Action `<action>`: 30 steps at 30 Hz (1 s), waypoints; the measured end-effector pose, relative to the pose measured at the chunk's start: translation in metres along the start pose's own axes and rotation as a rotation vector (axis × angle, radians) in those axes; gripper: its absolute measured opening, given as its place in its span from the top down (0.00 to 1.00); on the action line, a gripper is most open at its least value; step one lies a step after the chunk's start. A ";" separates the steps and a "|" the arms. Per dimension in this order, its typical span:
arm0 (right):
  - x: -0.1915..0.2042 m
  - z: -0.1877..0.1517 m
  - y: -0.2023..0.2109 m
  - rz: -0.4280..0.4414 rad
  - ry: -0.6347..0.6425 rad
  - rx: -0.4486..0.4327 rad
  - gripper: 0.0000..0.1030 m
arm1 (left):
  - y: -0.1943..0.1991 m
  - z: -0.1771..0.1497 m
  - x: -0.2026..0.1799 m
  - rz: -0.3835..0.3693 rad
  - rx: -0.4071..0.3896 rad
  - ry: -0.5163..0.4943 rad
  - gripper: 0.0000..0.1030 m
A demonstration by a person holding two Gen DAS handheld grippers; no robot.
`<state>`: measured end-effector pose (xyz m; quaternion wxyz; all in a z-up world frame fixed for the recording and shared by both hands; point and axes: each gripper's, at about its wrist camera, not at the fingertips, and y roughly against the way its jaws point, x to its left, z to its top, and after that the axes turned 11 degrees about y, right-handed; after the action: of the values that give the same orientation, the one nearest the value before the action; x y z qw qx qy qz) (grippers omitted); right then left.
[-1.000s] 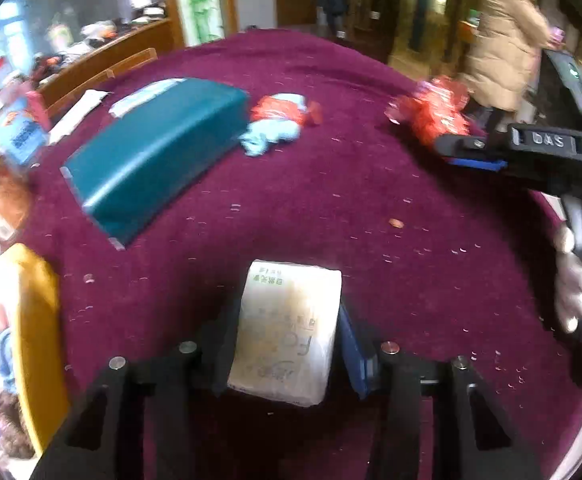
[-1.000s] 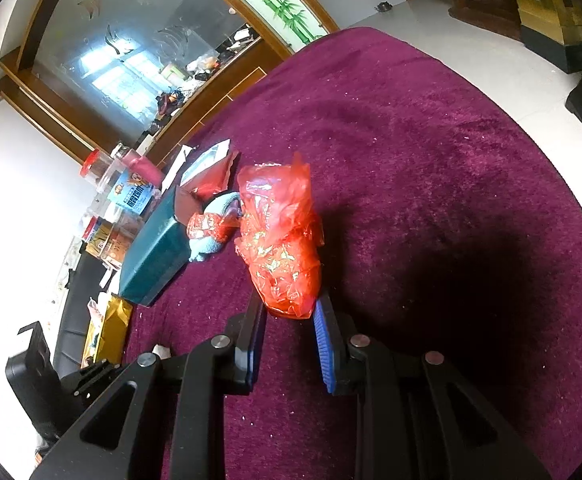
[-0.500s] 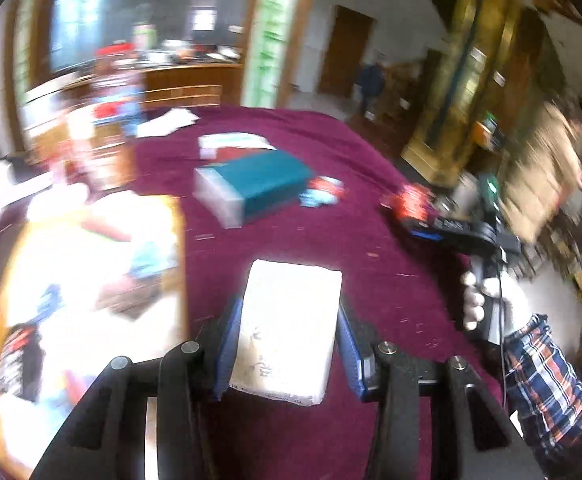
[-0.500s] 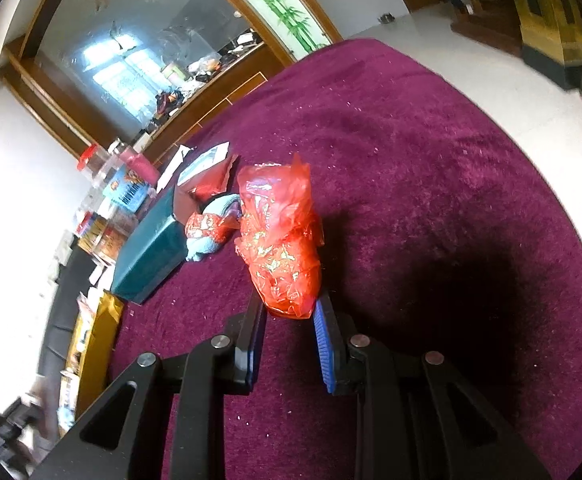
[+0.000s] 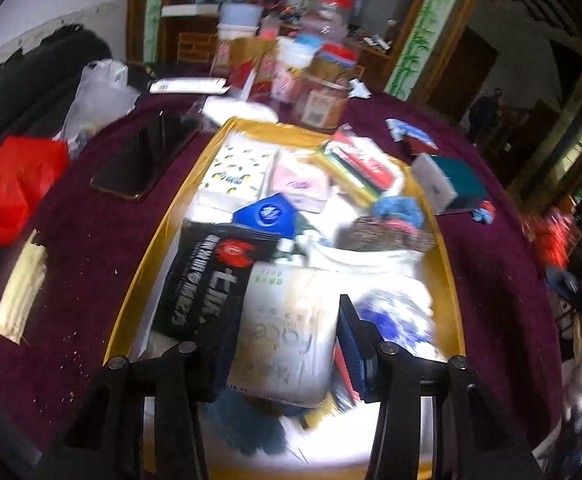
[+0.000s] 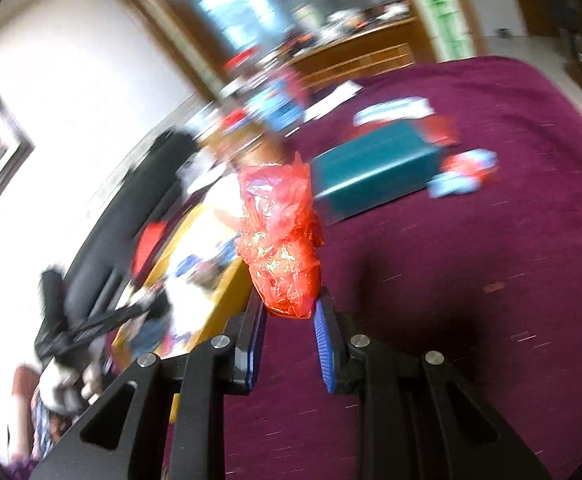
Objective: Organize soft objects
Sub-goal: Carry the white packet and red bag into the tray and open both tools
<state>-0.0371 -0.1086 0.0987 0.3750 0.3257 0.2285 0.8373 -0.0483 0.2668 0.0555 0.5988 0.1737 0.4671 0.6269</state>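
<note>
Black-framed left gripper (image 5: 287, 340) w/ blue pads, clamped on white tissue pack (image 5: 281, 332); jaws just eased a bit wider, pack between them. Held over yellow-rimmed tray (image 5: 163, 240) crammed w/ soft stuff: black printed pouch (image 5: 207, 280), blue pack (image 5: 269, 216), lemon-print tissue pack (image 5: 237, 172), pink pack (image 5: 301, 184), blue cloth (image 5: 399, 208). Tray on maroon tablecloth (image 5: 87, 248); dark phone (image 5: 143, 156) just left of tray, red bag (image 5: 15, 188) further left, teal box (image 5: 457, 184) to tray's right.

Right gripper (image 6: 291, 322) pinched on lower end of crinkly red plastic bag (image 6: 281, 236), bag clear of cloth. Same tray beside it at left (image 6: 229, 292), teal box (image 6: 371, 168) beyond, red-blue bundle (image 6: 465, 172) past box. View blurred.
</note>
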 end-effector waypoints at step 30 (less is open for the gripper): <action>0.173 -0.044 -0.060 -0.024 0.379 0.197 0.39 | 0.107 -0.021 0.020 0.126 -0.444 0.068 0.11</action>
<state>-0.1272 0.0562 0.0961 0.3018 0.1947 0.3794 0.8527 -0.1325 0.2938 0.1229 0.5660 0.0455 0.3258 0.7560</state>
